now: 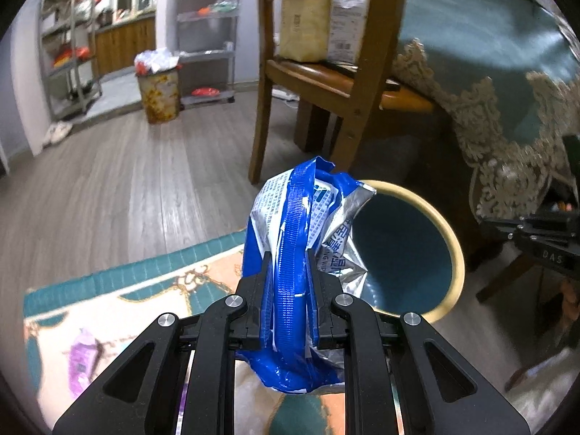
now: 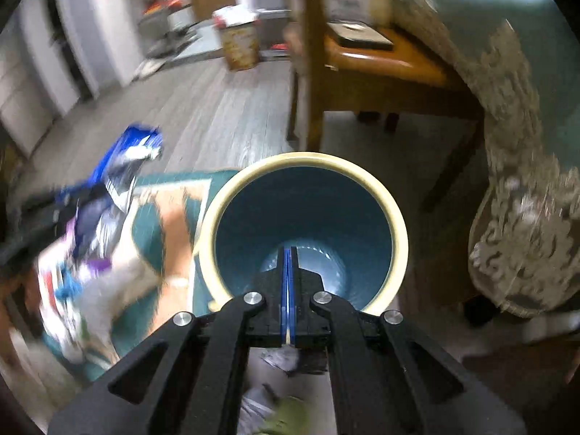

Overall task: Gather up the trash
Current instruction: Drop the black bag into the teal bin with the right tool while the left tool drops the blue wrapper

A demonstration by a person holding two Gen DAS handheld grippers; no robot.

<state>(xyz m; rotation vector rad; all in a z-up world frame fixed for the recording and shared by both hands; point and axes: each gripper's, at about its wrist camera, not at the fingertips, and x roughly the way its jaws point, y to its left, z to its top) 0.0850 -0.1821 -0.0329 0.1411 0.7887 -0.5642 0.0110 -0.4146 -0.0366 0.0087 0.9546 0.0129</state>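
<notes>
My left gripper (image 1: 289, 253) is shut on a crumpled blue and silver wrapper (image 1: 294, 239) and holds it up, just left of a teal bin with a cream rim (image 1: 455, 253). In the right wrist view my right gripper (image 2: 289, 253) is shut, its fingers pressed together over the bin's mouth (image 2: 217, 214); a thin blue strip shows between them and I cannot tell if it is trash. The same wrapper (image 2: 123, 159) shows blurred at the left. More trash lies below the right gripper (image 2: 279, 359).
A patterned teal and orange rug (image 1: 108, 301) lies under the bin with a purple wrapper (image 1: 81, 359) on it. A wooden chair (image 1: 326, 83) and a table with a teal lace-edged cloth (image 1: 489, 72) stand behind. A full bin (image 1: 159, 94) and shelves stand far back.
</notes>
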